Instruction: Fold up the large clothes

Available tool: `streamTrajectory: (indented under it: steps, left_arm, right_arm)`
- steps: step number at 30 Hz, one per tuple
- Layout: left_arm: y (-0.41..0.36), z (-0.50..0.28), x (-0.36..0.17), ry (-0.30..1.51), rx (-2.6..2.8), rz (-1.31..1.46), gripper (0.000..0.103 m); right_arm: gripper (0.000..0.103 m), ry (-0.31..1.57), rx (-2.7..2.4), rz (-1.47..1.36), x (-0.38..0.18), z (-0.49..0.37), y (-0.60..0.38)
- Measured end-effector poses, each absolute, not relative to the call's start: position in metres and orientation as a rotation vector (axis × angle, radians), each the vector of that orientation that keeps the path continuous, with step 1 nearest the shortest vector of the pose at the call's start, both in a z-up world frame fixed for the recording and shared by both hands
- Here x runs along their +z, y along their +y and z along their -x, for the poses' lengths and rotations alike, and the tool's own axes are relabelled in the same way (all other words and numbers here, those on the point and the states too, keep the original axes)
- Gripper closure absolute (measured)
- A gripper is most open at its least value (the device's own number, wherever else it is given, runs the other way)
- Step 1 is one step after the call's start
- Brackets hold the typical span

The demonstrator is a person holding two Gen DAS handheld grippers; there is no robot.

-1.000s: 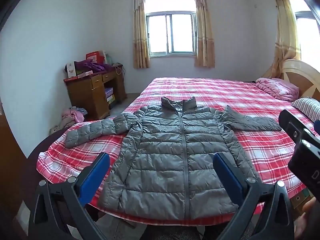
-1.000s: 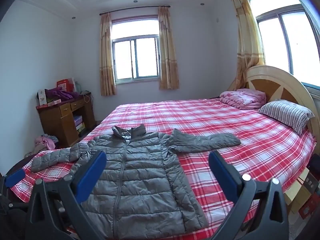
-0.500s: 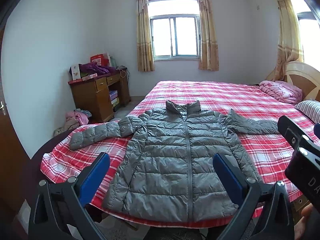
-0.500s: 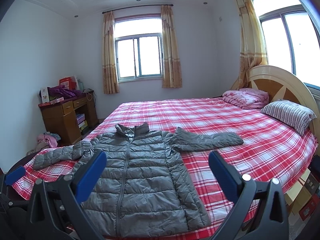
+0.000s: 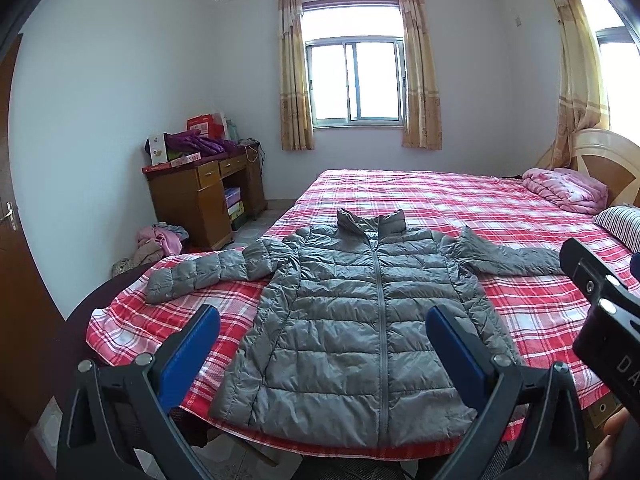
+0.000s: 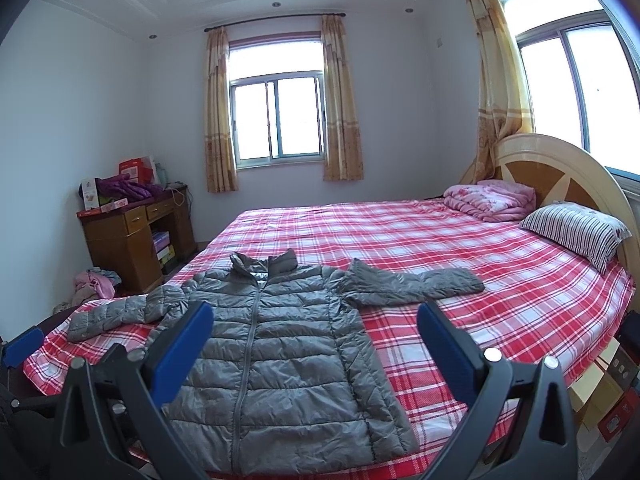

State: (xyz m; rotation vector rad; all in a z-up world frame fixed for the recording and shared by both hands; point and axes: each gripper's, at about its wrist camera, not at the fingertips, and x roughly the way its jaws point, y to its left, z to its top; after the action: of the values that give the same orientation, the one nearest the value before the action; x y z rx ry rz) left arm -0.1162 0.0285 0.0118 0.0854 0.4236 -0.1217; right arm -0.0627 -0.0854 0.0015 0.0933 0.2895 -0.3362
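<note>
A grey quilted puffer jacket [image 5: 360, 320] lies flat, zipped, front up, on the near part of the red plaid bed [image 5: 460, 200], sleeves spread to both sides. It also shows in the right wrist view [image 6: 280, 344]. My left gripper [image 5: 322, 344] is open and empty, held in the air in front of the jacket's hem. My right gripper [image 6: 314, 340] is open and empty, held before the jacket's right half. The right gripper's body shows at the right edge of the left wrist view [image 5: 604, 320].
A pink folded quilt [image 6: 492, 198] and a striped pillow [image 6: 576, 230] lie by the headboard [image 6: 560, 172]. A wooden desk [image 5: 200, 196] with clutter stands at the left wall. A clothes pile [image 5: 160, 240] lies on the floor. Boxes [image 6: 608, 392] stand by the bed's right side.
Both grippers have risen and tilted up a little, so the jacket sits lower in view. Both stay open and empty. The jacket has not moved.
</note>
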Motion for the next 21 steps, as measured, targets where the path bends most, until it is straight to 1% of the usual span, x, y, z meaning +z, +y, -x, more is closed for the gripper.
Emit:
streamTrajectory:
  steps: [21]
  left_arm:
    - [0.0343,0.1157,0.0114,0.438,-0.118,-0.068,0.001]
  right_arm:
    - [0.0,0.294,-0.326,-0.104,-0.0005,0.0641,-0.0802]
